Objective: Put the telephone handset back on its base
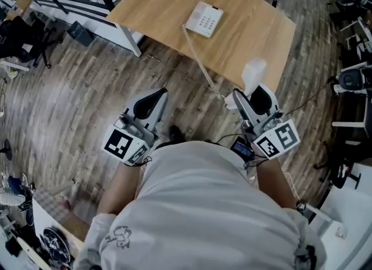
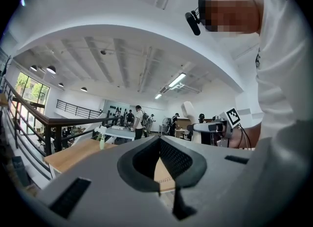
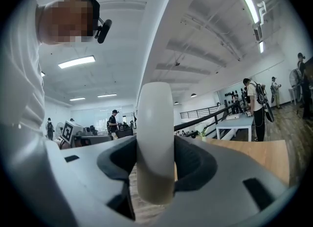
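Clamped tight on the white handset [image 3: 155, 123] with the right tool [image 3: 155, 161], gripping it by its thin sides near one end, most of it poking up above the pads. Nothing in the left tool [image 2: 159, 165], pinched closed and just beside. Handset up in the air, about at the near edge of the table [image 1: 256, 24], with the wooden floor [image 1: 87, 106] below and the base [image 1: 204, 18] well apart from it, far across the table top. Curly cord [image 1: 200, 59] running from the base, over the table edge and toward the handset. Could slip or tip in the pads, being tall, smooth and held by so little. Could drag the light base along, or right off the table, with one hard tug on that cord. Could catch the cord on the table edge, or trap it under the handset on the way down. Could land crooked or turned the wrong way and sit half out of its cradle. Best to go slow, keep the cord loose, and line up the long shape before letting go
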The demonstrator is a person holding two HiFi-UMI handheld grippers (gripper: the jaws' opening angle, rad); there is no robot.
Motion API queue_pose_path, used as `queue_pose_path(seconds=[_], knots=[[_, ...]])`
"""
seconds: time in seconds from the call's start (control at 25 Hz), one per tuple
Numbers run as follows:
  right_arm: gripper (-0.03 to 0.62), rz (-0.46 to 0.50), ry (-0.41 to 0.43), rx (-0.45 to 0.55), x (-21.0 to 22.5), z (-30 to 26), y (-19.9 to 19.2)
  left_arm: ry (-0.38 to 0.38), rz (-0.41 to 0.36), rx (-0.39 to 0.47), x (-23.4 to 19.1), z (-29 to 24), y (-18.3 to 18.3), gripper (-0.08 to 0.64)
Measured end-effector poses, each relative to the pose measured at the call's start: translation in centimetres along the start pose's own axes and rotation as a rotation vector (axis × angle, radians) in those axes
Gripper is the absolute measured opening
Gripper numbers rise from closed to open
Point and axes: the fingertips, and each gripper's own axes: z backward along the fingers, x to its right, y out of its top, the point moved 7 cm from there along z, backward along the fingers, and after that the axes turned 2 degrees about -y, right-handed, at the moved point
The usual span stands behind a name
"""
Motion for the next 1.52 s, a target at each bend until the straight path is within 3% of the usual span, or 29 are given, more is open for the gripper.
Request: queue_pose_path(seconds=[0.32,0.8,1.16,1.52], knots=[[0.221,-0.006,-0.036,-0.007,-2.5,-3.5,-0.4,-0.031,-0.025,-0.018,-3.7,2.4,0.0,0.006],[0.222,-0.031,-0.031,-0.002,-2.0,-7.5,-1.2,0.016,-0.032,-0.022,-7.5,3.4,0.2,0.006],[0.221,-0.064,-0.009,-0.001,1.3,-11.8,-1.2,0.043,-0.022,-0.037,-10.9,1.0,0.1,0.006],[0.221,-0.096,0.001,-0.014,7.6,-17.2,-0.8,0.039,-0.007,-0.074,-16.0,-5.7,0.0,0.006]])
